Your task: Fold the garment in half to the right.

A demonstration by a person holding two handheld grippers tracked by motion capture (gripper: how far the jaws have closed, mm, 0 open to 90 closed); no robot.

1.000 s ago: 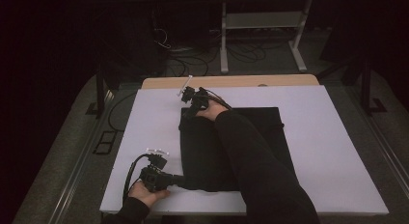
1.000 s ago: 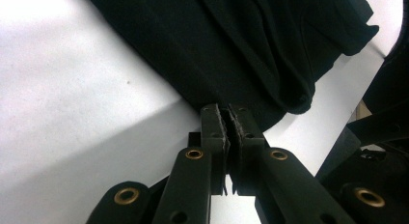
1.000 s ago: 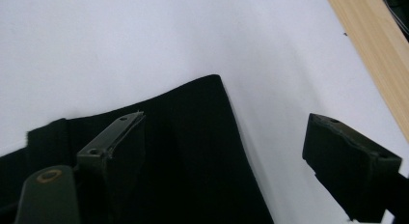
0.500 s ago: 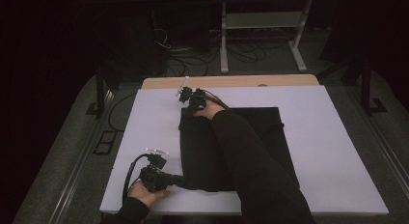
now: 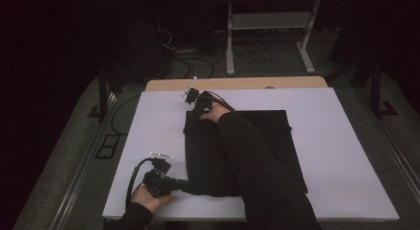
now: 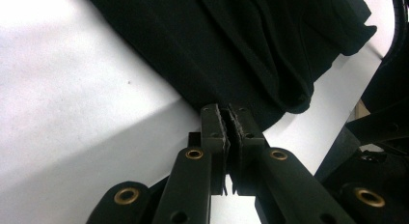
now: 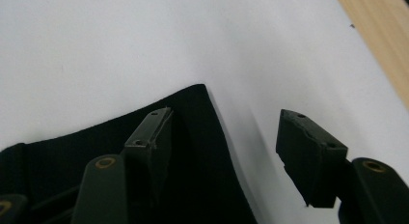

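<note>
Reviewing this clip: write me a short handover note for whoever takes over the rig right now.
Left gripper: shut on the near left corner of the black cloth.
Right gripper: jaws open, just been closing, straddling the cloth's far left corner, not yet pinching.
Cloth lies flat on the white board.
Done: one corner gripped.
Left: probably close the right jaws, then lift or fold.

Black sleeves (image 5: 257, 175); black jaws with brass-ringed rivets and trailing black cables.

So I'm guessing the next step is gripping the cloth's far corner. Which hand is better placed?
Right, probably. The right gripper straddles the black cloth's far corner, jaws just closing. The left gripper is already shut on the near corner.
</note>
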